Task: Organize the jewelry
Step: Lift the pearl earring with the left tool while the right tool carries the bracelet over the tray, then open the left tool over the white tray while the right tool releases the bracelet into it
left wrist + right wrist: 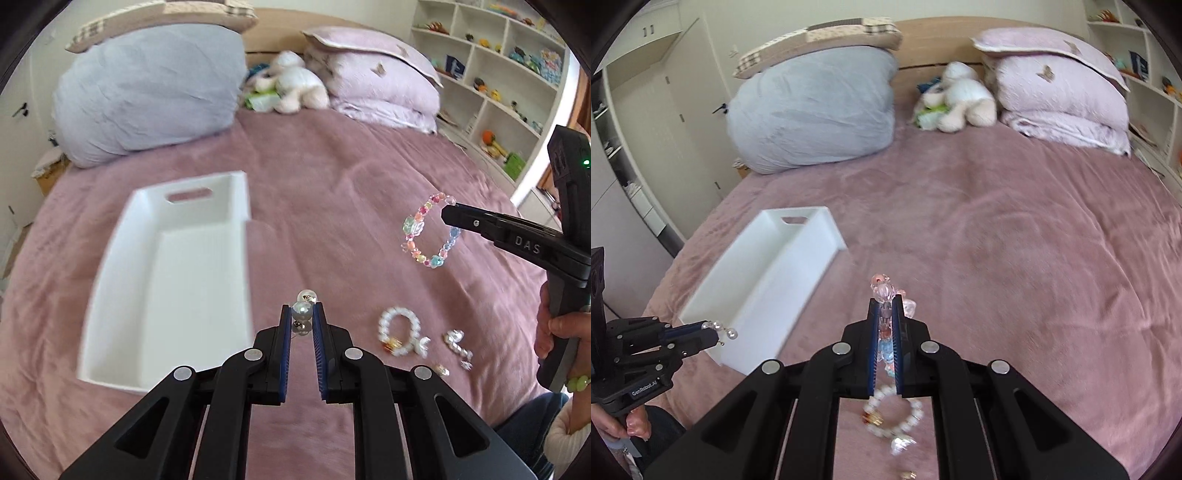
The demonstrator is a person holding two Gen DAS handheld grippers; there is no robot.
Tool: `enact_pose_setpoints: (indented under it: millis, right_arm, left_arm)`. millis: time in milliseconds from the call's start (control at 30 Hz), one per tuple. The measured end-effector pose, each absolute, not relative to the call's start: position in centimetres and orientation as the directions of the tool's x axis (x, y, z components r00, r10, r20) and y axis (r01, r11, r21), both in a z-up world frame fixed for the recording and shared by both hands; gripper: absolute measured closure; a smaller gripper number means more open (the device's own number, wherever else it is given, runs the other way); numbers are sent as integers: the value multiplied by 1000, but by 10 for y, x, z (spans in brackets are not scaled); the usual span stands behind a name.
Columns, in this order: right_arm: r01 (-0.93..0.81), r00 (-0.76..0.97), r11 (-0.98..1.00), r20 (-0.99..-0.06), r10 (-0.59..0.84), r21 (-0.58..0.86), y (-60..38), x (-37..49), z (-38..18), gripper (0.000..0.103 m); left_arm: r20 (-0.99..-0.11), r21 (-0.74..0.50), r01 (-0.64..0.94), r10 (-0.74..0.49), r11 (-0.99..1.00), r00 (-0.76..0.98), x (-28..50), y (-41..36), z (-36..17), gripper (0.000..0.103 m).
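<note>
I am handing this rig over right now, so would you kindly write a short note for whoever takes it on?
Left gripper: shut on a pearl earring, held above the bed.
Right gripper: shut on the colourful bead bracelet, which hangs free in the air.
White tray: on the pink blanket, nothing in it yet.
On the blanket, not yet picked up: white bead bracelet, a clear crystal piece and a small bead.
Left to do: drop both held pieces into the tray, then collect the rest.

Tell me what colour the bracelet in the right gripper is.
Pastel multicolour beads, pink, blue, green and yellow: the bracelet shows best in the left wrist view.
</note>
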State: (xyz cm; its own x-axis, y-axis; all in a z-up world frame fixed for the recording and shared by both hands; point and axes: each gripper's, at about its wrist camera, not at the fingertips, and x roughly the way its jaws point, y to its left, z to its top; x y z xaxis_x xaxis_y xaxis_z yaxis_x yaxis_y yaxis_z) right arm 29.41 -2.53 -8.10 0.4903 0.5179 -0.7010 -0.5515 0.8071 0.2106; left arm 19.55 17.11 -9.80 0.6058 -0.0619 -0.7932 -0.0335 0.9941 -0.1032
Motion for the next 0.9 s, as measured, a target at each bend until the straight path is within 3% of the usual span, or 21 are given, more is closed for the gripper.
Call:
enact_pose_setpoints:
  millis: [633, 900]
  right_arm:
    - [-718, 353, 645, -662, 661, 261, 169, 298, -64, 96]
    - [-730, 319, 634, -693, 646, 255, 195, 297, -83, 96]
  left_arm:
    - [-775, -22, -254, 144, 967, 615, 209, 294, -89, 87]
    - [-798, -43, -263, 125, 964, 590, 213, 305, -110, 87]
